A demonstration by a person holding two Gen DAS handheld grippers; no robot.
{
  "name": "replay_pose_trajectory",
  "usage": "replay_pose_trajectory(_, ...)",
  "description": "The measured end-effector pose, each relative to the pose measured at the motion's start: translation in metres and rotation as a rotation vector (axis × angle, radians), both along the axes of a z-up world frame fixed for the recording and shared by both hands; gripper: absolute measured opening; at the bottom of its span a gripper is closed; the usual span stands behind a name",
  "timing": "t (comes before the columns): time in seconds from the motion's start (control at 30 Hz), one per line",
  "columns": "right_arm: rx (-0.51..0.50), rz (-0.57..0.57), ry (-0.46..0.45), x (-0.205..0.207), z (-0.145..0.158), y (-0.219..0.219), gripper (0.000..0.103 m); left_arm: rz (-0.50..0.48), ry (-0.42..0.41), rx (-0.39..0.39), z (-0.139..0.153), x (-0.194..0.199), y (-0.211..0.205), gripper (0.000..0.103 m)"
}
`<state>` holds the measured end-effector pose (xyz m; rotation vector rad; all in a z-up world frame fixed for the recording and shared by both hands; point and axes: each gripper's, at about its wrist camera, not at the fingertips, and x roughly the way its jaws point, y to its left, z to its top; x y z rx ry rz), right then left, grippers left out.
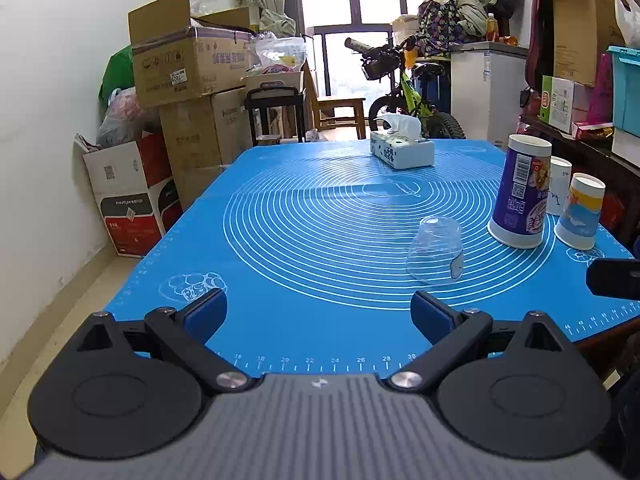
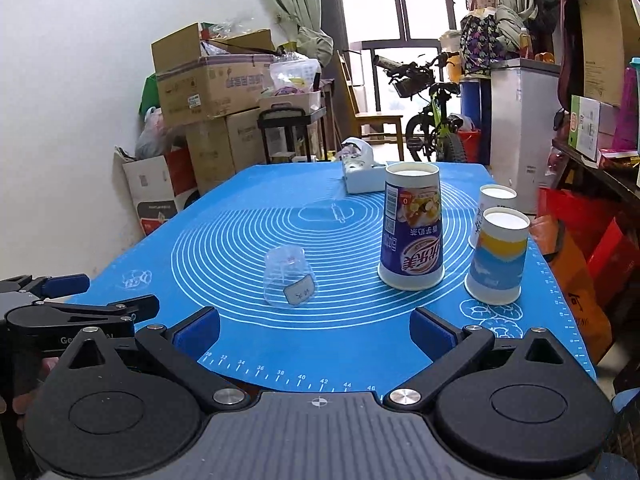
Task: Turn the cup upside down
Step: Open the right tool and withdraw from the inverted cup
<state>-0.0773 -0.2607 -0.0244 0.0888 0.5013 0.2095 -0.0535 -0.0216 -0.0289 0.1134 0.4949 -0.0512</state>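
A clear plastic cup stands upside down on the blue mat; it also shows in the right wrist view. A tall purple paper cup, a blue-and-yellow paper cup and a white paper cup stand upside down to its right. My left gripper is open and empty near the front edge, left of the clear cup. My right gripper is open and empty, just short of the cups.
A white tissue box sits at the far side of the mat. The left gripper shows at the left edge of the right wrist view. Cardboard boxes, a bicycle and shelves surround the table.
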Motion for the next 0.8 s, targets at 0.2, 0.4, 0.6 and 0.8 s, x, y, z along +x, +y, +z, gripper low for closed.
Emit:
replay_pose_trajectory(0.2,0.013,0.022,0.014,0.0003,-0.0015,0.0007,0.100,-0.003,0.007,0.008,-0.0019,-0.0009,-0.0026,0.098)
replay_pose_trajectory(0.4,0.011,0.020,0.012,-0.0002,-0.0012,0.0010,0.100,-0.002,-0.008,0.018,-0.0009,-0.0029,-0.0046,0.098)
replay_pose_trajectory(0.6,0.016,0.019,0.006,-0.0027,-0.0009,-0.0007,0.100,-0.003,-0.014,0.033,-0.0014,-0.0038,-0.0063,0.098)
replay_pose_trajectory(0.8,0.019,0.021,0.008,-0.0033,-0.0008,-0.0009,0.100,-0.003,-0.011,0.037,-0.0019,-0.0037,-0.0072,0.098)
